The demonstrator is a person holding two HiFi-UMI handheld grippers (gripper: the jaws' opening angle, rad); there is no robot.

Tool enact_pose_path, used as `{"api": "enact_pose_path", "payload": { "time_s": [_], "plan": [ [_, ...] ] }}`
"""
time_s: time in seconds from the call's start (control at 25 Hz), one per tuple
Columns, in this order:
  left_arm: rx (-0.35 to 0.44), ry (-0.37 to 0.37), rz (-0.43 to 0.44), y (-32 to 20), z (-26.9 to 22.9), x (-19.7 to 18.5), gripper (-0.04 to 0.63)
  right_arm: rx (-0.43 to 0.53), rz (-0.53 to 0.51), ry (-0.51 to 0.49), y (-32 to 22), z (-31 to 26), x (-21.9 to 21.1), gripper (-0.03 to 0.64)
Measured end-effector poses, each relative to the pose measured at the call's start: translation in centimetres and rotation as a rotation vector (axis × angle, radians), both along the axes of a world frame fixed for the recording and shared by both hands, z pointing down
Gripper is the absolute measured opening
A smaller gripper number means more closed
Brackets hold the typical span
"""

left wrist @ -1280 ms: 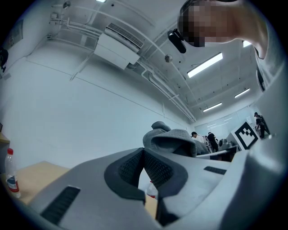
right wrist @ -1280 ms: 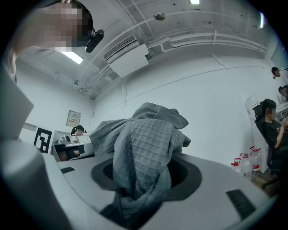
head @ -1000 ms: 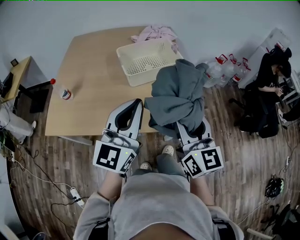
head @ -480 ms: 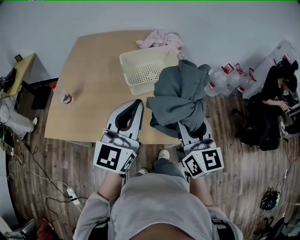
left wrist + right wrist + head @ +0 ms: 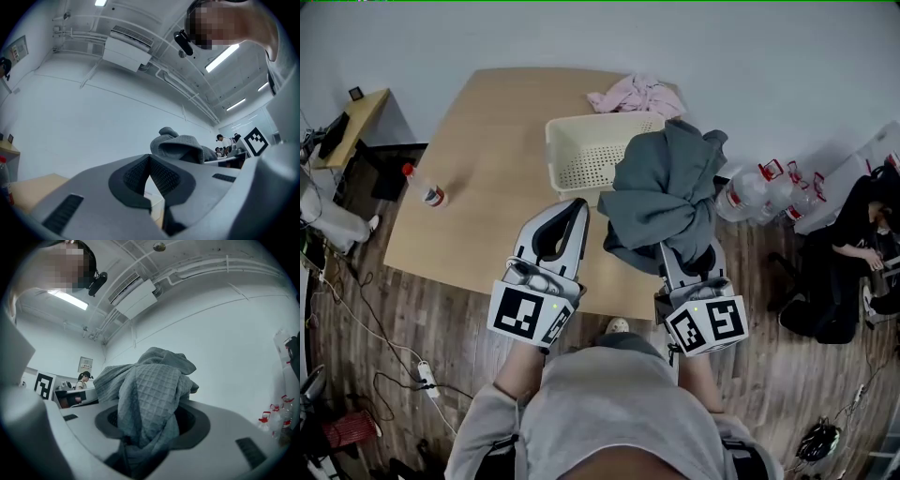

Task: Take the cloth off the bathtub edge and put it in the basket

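Note:
A bundled grey waffle cloth (image 5: 661, 192) hangs from my right gripper (image 5: 680, 246), whose jaws are shut on it; in the right gripper view the grey cloth (image 5: 150, 394) fills the gap between the pads and piles up over them. The cream perforated basket (image 5: 581, 155) stands on the wooden table (image 5: 478, 178), just beyond and left of the cloth. My left gripper (image 5: 577, 204) hovers over the table's near edge with its jaw tips touching and nothing held; the left gripper (image 5: 150, 161) sees the cloth (image 5: 183, 146) to its right.
A pink cloth (image 5: 637, 94) lies behind the basket. A small bottle with a red cap (image 5: 431, 194) stands at the table's left. Large water bottles (image 5: 764, 187) sit on the floor at right, near a seated person (image 5: 853, 234). Cables run along the left floor.
Both grippers and the person have advanced toward the table. The cloth now overlaps the basket's right corner, and both grippers are over the tabletop's near edge. Grips are unchanged.

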State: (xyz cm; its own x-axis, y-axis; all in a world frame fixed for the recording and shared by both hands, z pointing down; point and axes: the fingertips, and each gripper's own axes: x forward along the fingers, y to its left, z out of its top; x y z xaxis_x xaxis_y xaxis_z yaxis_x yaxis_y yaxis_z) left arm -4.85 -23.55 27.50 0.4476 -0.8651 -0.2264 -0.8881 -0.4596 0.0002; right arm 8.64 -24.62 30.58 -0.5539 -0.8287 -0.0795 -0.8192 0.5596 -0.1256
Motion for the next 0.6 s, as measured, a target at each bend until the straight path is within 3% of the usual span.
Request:
{"api": "enact_pose_path", "payload": {
  "time_s": [0.6],
  "plan": [
    [-0.004, 0.001, -0.142, -3.6, 0.4, 3.6, -0.003, -0.001, -0.141, -0.008, -5.9, 0.4, 3.4, 0.216]
  ]
}}
